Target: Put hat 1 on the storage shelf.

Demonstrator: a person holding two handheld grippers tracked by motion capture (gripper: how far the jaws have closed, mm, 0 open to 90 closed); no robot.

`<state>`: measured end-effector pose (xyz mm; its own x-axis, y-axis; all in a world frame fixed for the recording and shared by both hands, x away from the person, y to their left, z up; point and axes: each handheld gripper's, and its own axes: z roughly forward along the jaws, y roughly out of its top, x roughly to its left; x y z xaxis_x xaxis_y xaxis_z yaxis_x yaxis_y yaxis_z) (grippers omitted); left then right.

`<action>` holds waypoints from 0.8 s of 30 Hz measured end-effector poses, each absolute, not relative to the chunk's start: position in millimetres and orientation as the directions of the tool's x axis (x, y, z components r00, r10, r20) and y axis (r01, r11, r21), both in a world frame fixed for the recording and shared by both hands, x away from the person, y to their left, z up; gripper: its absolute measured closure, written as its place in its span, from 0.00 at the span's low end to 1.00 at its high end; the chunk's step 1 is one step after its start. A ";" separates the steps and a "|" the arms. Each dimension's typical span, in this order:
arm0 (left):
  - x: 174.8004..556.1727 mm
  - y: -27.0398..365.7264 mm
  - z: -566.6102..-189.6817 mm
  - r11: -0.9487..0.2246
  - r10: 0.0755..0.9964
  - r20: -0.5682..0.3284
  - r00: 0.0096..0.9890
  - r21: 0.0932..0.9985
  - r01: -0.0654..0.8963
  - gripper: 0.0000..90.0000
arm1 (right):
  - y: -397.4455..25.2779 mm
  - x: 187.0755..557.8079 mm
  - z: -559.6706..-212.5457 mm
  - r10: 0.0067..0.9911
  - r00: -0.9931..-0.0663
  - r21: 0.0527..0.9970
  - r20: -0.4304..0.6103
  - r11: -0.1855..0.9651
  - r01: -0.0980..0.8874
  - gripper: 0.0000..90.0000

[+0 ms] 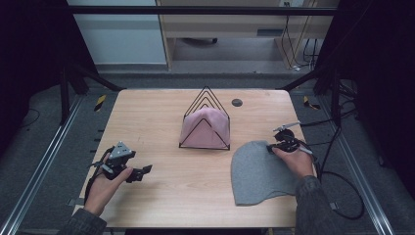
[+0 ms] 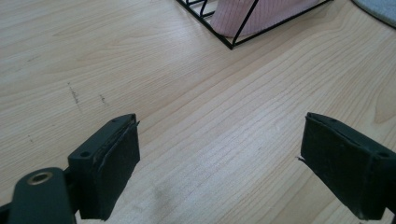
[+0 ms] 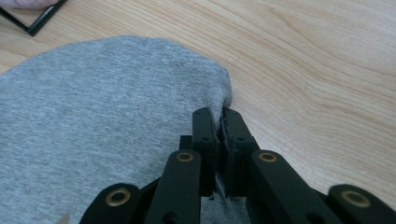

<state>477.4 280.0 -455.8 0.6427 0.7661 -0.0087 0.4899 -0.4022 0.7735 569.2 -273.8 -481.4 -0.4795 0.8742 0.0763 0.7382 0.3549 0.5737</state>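
Grey hat [image 3: 93, 121] edge, hidden inside right gripper [image 3: 218, 122]

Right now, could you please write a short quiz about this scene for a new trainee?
1. True or false: the right hand-held gripper is shut on the edge of the grey hat.
2. What sits in the wire rack? A) pink hat B) book C) nothing
3. Fill in: the left hand-held gripper is ____ above the bare table.

Key: 1 true. 2 A, the pink hat. 3 open.
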 end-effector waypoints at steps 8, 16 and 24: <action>478.0 279.0 -457.4 -0.409 0.767 -0.004 0.642 0.768 0.493 0.12 | -259.1 538.5 -446.4 0.823 -0.564 0.699 0.076 0.359 0.619 0.96; 478.2 279.4 -458.2 -0.405 0.770 -0.011 0.638 0.765 0.500 0.12 | -237.3 495.3 -400.7 0.749 -0.661 0.802 0.038 0.372 0.468 0.96; 478.6 279.7 -459.0 -0.407 0.769 -0.010 0.640 0.763 0.502 0.12 | -224.1 473.4 -373.2 0.702 -0.712 0.846 0.029 0.362 0.391 0.96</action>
<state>478.6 279.7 -459.0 0.6395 0.7687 -0.0099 0.5015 -0.4074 0.7632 473.4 -224.1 -373.2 -0.7119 0.7017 0.0288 0.3911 0.3621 0.8461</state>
